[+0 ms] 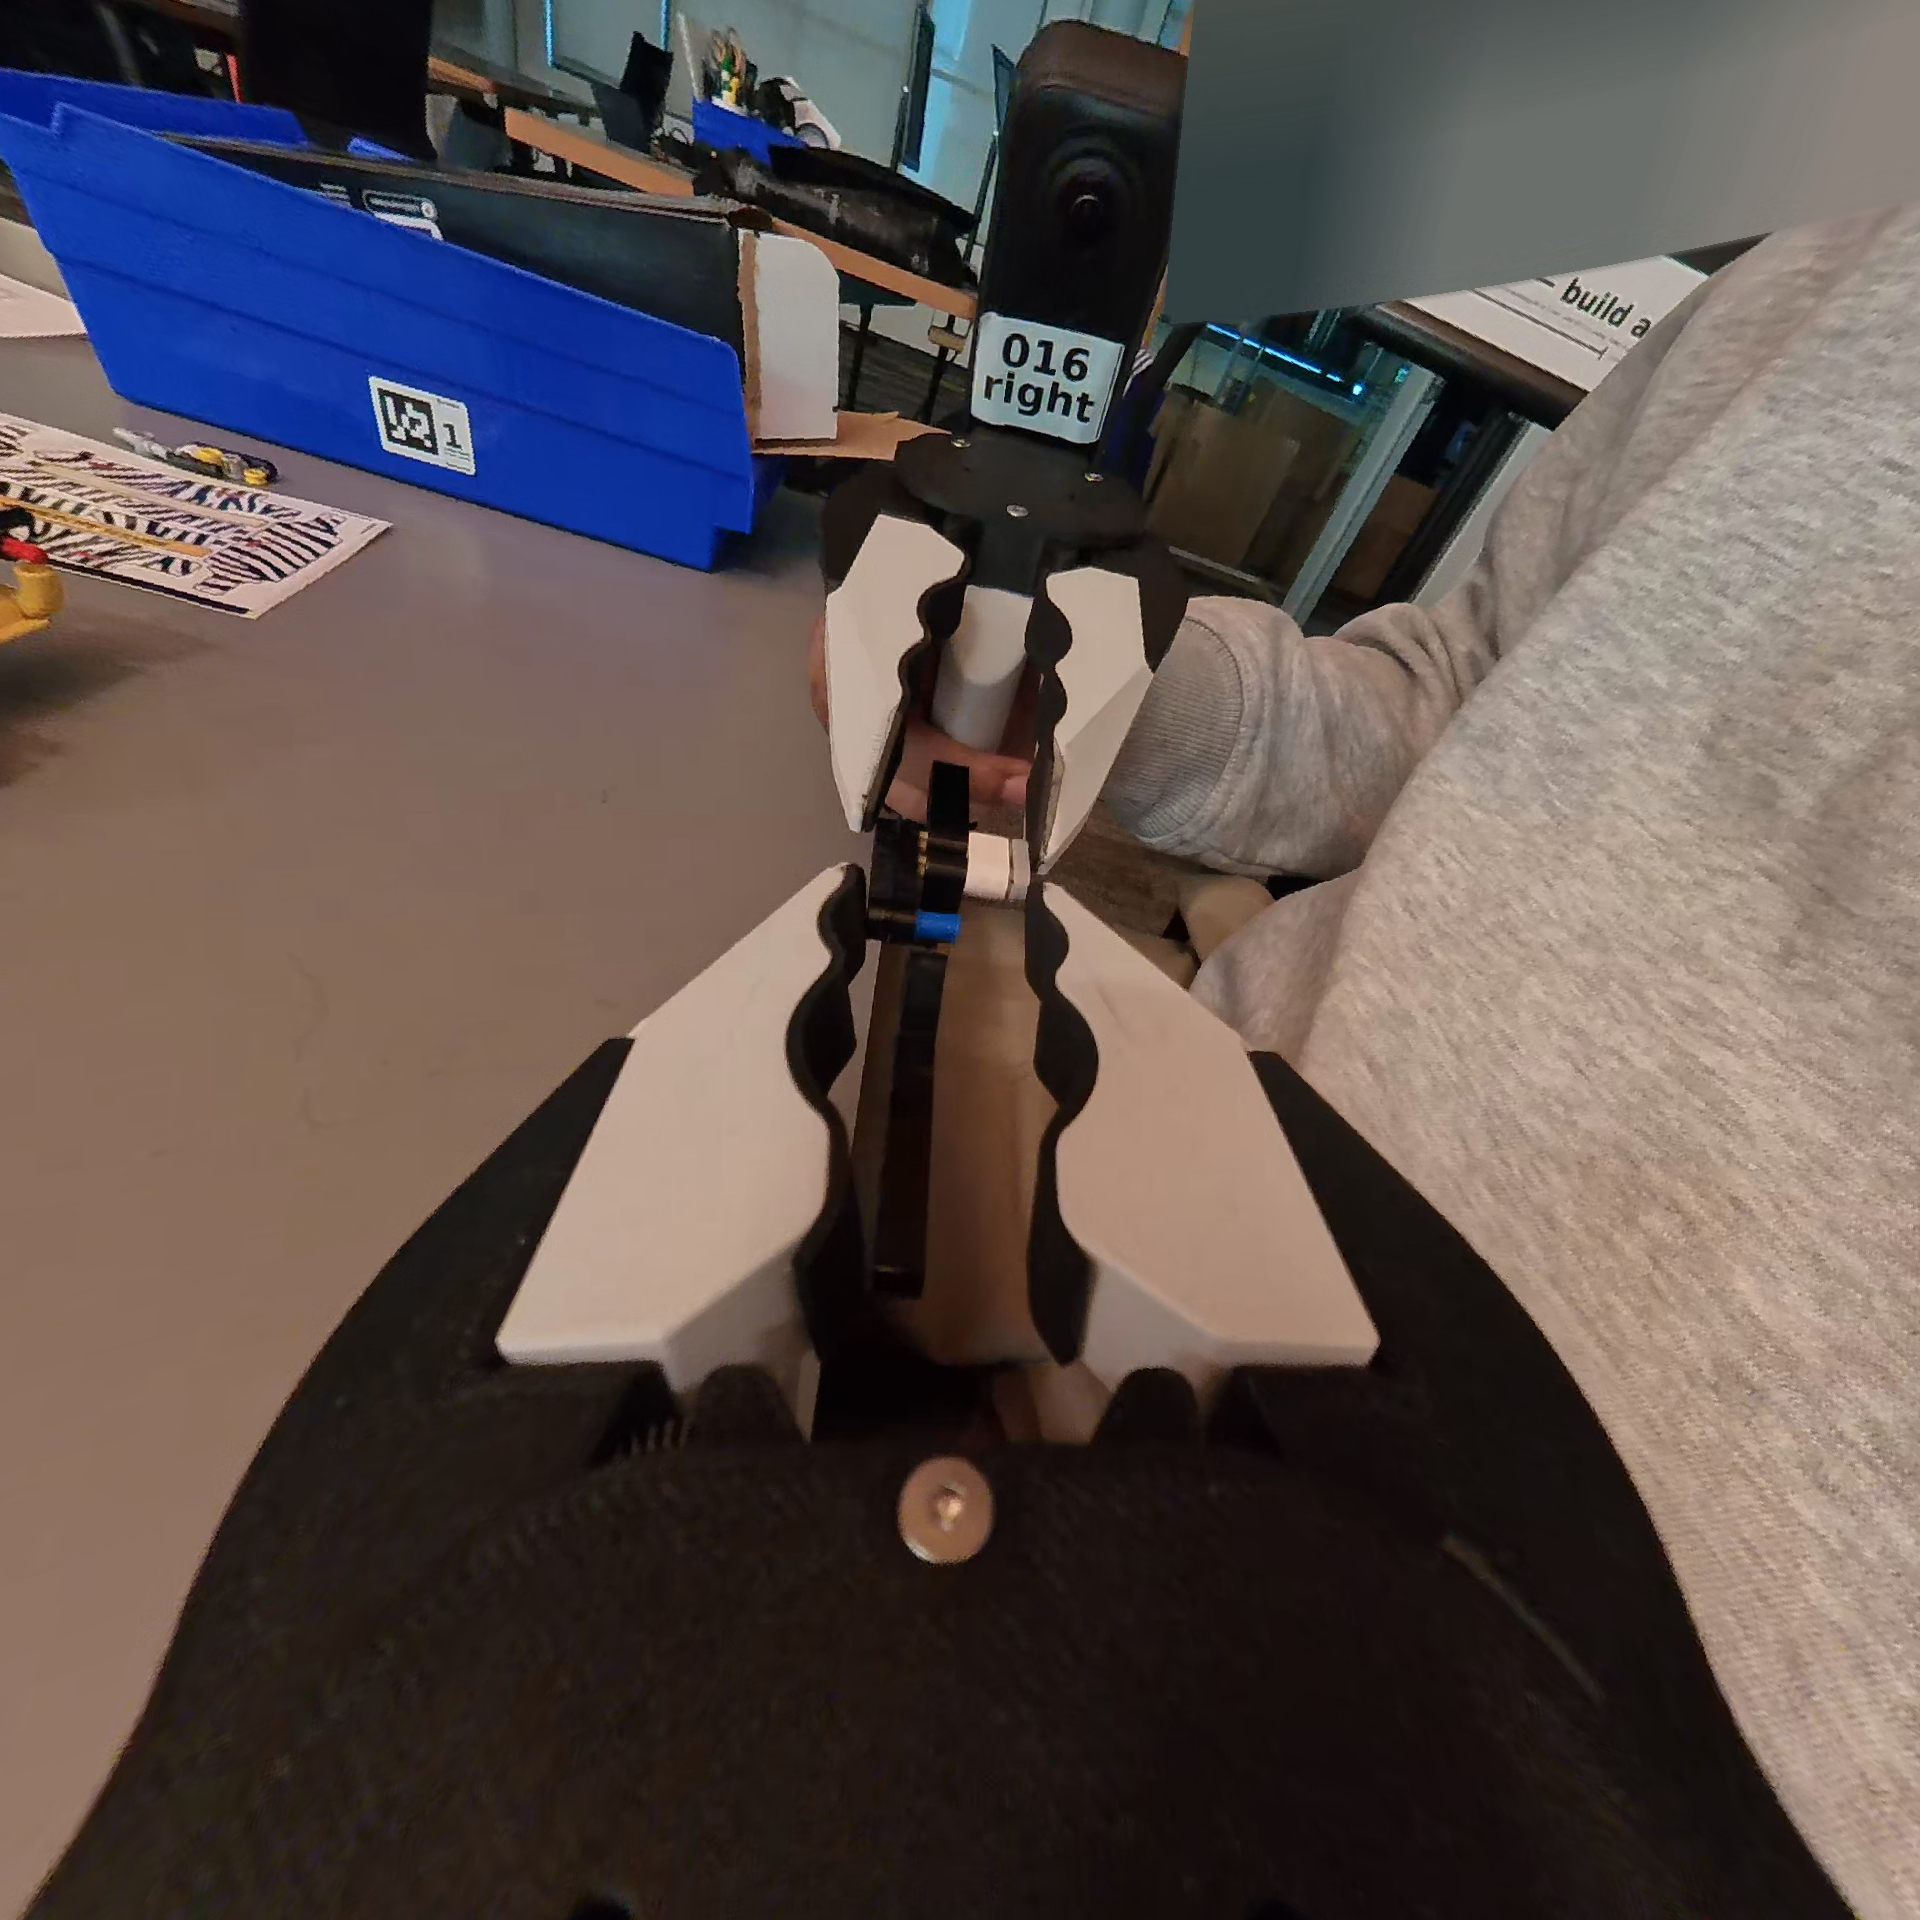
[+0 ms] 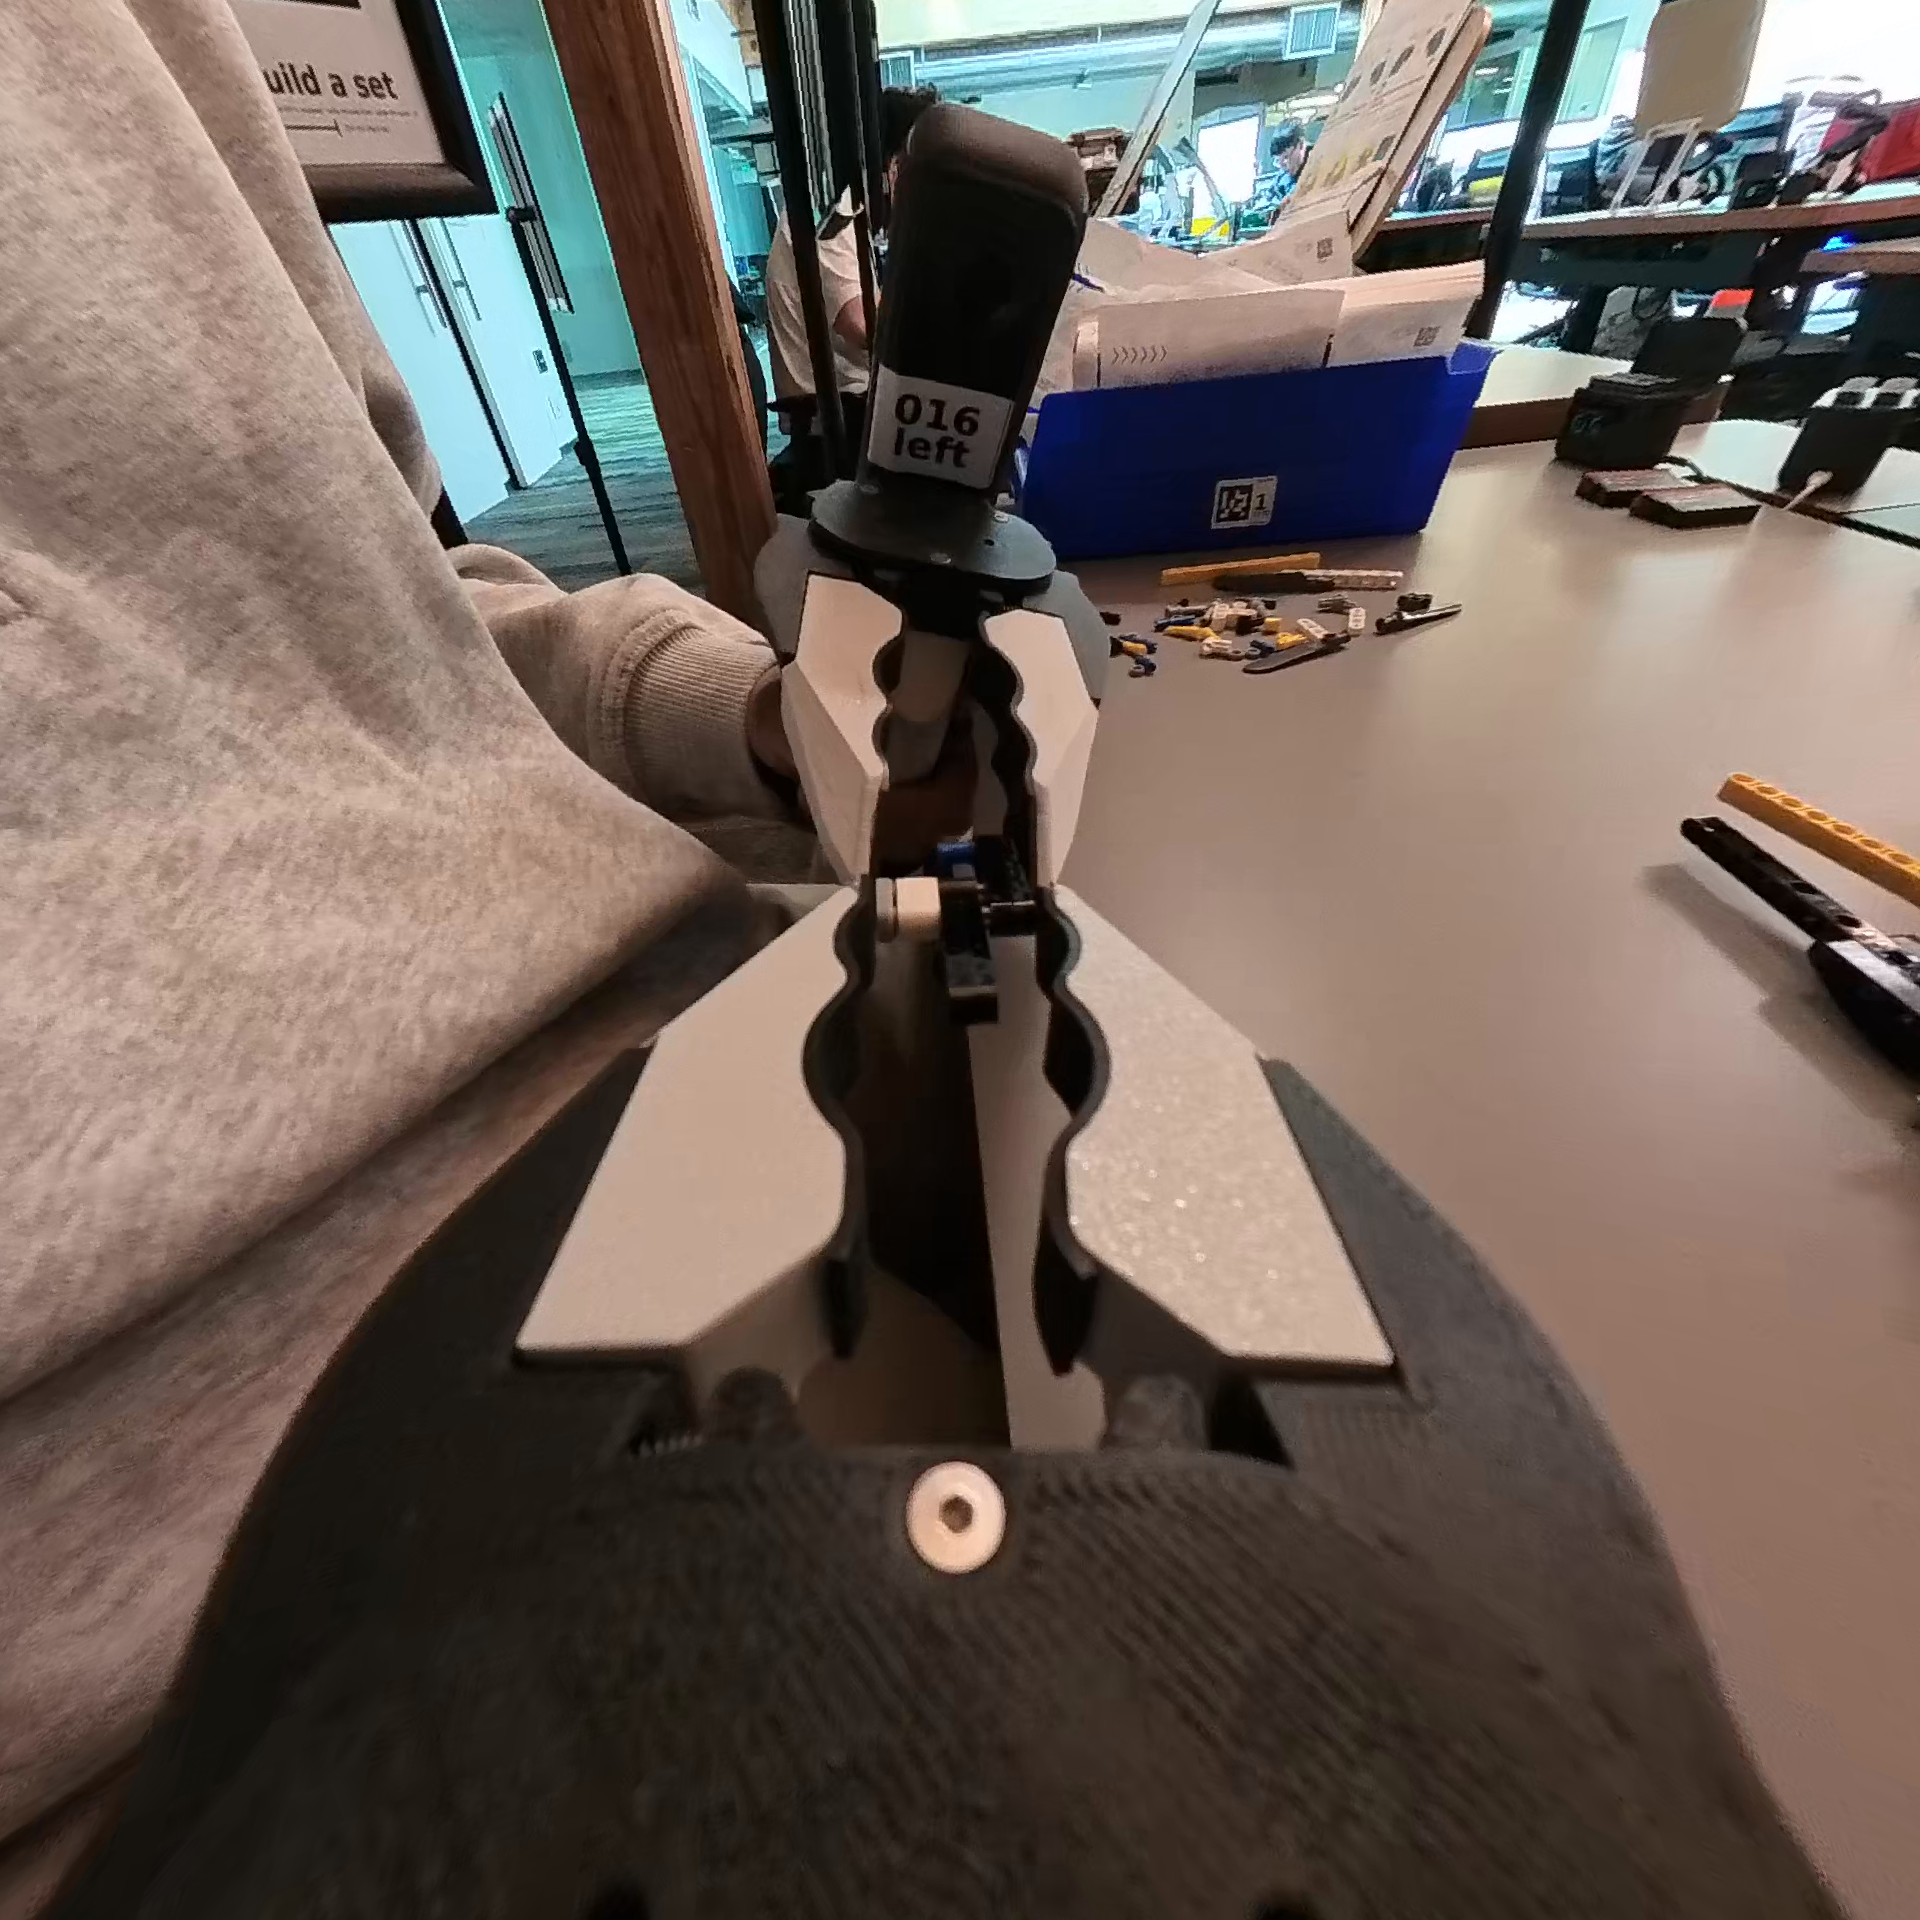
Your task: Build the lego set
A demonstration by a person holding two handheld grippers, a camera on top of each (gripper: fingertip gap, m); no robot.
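Grey sweatshirt [image 1: 1558, 1039] filling the right of the left wrist view and the left of the right wrist view, hiding the near table edge and everything behind it. Grey table [image 1: 416, 935] wide and bare through the middle of both views, cut off at the frame sides. Blue bin [image 1: 312, 312] at upper left, its far end out of frame.

Left gripper [image 1: 945, 894] and right gripper [image 2: 956, 899] tip to tip at frame centre, jaws of each narrowed but not touching. Cannot tell which one truly clamps.

Sticker sheet [image 1: 187, 520] at the left edge, partly cropped. Yellow beam [image 2: 1818, 831] and black beam [image 2: 1766, 894] side by side, running off the right edge. Loose pieces [image 2: 1247, 623] scattered before the bin, too small to sort.

Lego assembly [image 1: 920, 883] of black, blue and white parts wedged between the four fingertips, its joints hidden by them.
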